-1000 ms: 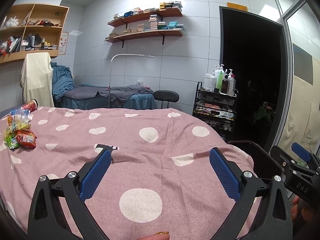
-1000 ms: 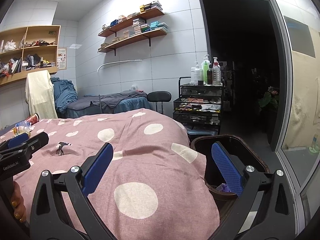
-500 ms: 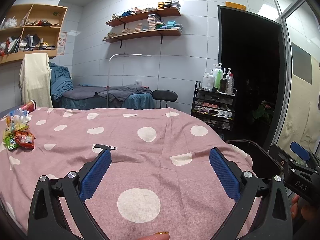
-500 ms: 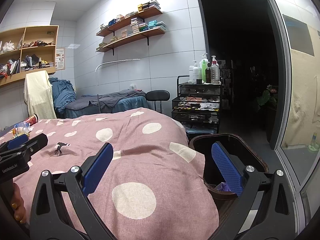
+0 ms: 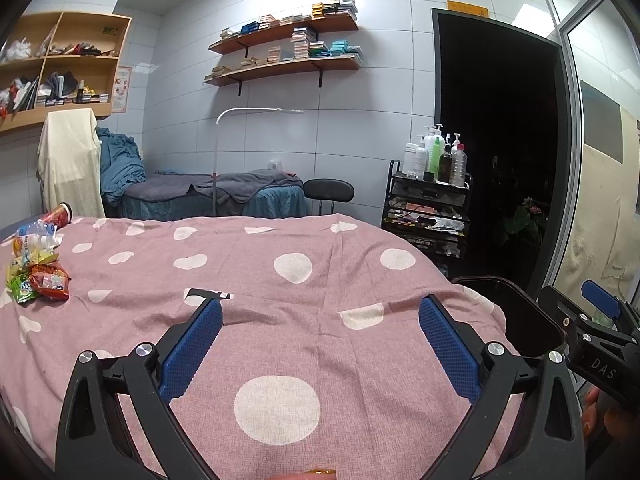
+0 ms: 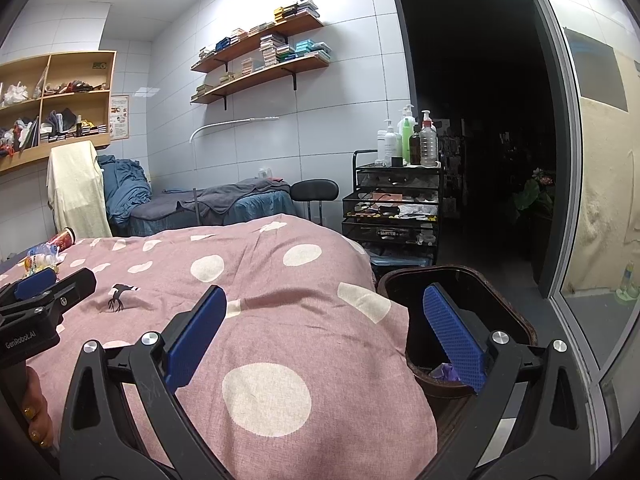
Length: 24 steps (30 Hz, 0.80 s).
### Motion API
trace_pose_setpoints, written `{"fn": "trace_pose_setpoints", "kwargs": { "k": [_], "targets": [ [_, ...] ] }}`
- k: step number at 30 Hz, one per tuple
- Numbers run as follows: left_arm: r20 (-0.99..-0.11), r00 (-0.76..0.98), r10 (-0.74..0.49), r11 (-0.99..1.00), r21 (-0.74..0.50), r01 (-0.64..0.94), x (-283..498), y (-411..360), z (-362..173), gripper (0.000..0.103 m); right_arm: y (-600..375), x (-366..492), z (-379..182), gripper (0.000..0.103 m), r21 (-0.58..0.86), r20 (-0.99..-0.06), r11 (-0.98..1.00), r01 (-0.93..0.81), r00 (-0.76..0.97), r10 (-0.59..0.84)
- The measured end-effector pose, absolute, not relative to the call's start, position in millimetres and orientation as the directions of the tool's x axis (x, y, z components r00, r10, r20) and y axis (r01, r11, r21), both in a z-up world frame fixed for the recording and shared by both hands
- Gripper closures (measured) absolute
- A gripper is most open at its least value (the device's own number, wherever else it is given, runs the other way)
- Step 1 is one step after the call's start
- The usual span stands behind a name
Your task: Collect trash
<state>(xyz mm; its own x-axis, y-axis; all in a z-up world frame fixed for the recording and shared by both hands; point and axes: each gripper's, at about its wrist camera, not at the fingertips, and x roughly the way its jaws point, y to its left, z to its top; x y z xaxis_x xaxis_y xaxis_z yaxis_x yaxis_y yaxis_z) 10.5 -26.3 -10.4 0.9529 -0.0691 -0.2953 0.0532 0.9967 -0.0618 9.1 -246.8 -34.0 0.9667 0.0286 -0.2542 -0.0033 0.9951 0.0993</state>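
Both grippers wide open, nothing picked up

Left gripper [image 5: 320, 328] and right gripper [image 6: 324, 320] hover empty over the bedspread [image 5: 296, 304]. Trash pile [image 5: 36, 264] lies around 10 o'clock from the left fingers, well apart, strung front to back. Left's nearer, I'd say. Bin [image 6: 460, 308] is at 3 o'clock off the bed.

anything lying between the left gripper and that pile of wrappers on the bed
Nothing visible. Only bare dotted bedspread lies between the left gripper and the wrappers, which sit far off at the bed's left edge. Its jaws are open and empty. The bin stands on the opposite side, beside the bed.
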Motion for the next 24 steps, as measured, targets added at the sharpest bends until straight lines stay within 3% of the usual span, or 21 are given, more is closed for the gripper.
{"fn": "trace_pose_setpoints", "kwargs": {
  "k": [24],
  "targets": [
    [-0.316, 0.944, -0.091, 0.995, -0.062, 0.075, 14.4, -22.4, -15.6, 0.005, -251.1, 7.5, -36.4, 0.006, 0.109, -0.258, 0.994, 0.014, 0.966, 0.015]
  ]
}}
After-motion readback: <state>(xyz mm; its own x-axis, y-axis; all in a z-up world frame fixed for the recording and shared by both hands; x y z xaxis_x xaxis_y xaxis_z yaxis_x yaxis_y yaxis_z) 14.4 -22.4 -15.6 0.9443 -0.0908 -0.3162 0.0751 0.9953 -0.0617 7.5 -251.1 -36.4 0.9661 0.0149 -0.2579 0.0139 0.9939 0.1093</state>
